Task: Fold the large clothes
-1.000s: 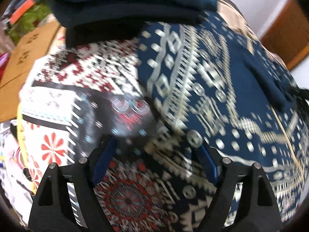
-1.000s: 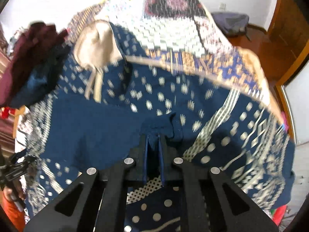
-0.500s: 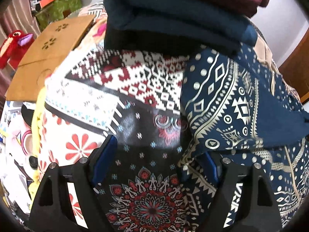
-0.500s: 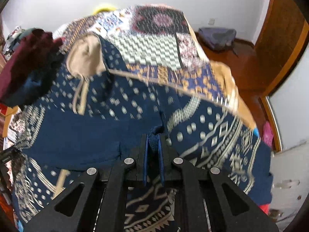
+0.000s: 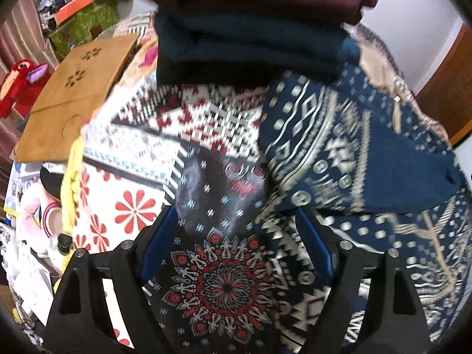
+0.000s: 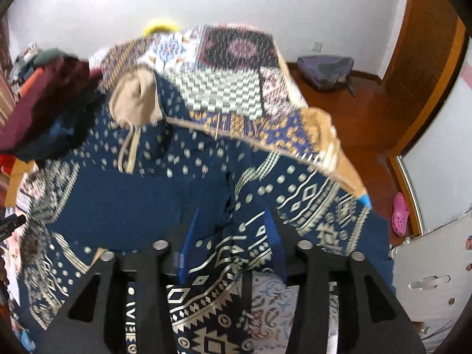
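Note:
A navy hoodie with cream geometric print (image 6: 138, 206) lies spread on the patchwork bedspread (image 6: 224, 88), its beige-lined hood (image 6: 135, 100) at the far side. One sleeve lies folded across the body, its plain cuff (image 6: 225, 203) just ahead of my right gripper (image 6: 230, 230), which is open with the fabric between its blue pads. In the left wrist view the hoodie (image 5: 339, 153) covers the right half. My left gripper (image 5: 233, 230) is open and empty above the bedspread (image 5: 212, 280), beside the hoodie's edge.
A stack of folded clothes, maroon on dark blue (image 5: 250, 20), sits at the bed's far left; it also shows in the right wrist view (image 6: 44, 109). A cardboard sheet (image 5: 76, 97) and a red plush toy (image 5: 17, 85) lie left. Wooden floor, a grey bag (image 6: 324, 69) and a pink shoe (image 6: 399, 214) are right.
My right gripper has opened and let go of the sleeve cuff after carrying it across the hoodie's body. My left gripper stayed open and shifted slightly over the bedspread.

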Available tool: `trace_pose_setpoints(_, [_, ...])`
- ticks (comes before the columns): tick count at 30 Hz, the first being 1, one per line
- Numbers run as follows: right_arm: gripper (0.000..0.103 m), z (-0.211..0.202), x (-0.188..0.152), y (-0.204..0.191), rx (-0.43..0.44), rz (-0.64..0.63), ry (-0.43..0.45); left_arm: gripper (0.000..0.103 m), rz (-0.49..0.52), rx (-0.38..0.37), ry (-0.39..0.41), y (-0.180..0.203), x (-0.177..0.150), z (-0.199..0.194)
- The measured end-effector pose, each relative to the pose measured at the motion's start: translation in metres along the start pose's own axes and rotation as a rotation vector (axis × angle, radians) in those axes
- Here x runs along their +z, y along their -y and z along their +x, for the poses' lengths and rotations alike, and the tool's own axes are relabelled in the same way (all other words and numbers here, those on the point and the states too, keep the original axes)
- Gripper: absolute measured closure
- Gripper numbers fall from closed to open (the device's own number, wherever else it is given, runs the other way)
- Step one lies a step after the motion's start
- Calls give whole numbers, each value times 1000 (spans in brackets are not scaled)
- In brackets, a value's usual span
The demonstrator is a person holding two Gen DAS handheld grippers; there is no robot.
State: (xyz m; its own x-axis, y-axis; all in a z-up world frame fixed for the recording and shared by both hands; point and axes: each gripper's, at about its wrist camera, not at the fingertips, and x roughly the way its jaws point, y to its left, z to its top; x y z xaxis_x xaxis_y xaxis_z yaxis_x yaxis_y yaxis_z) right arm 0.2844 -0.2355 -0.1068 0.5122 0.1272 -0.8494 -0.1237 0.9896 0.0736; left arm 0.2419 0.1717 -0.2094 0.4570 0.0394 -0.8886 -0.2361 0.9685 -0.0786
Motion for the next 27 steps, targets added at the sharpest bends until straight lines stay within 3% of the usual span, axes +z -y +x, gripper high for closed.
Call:
trace_pose_setpoints(6, [39, -36, 7, 25, 14, 92, 102, 21, 37, -55, 106, 22, 26, -44])
trace_pose_setpoints(12, [39, -53, -3, 66, -1, 199, 138, 21, 100, -124, 174, 61, 57, -62])
trace_pose_setpoints(20, [39, -34, -51, 137, 0, 434, 40, 21, 185, -199, 159, 131, 68, -49])
trace_pose_setpoints(27, [39, -2, -100, 185, 69, 675, -71, 21, 257, -233, 93, 175, 57, -19])
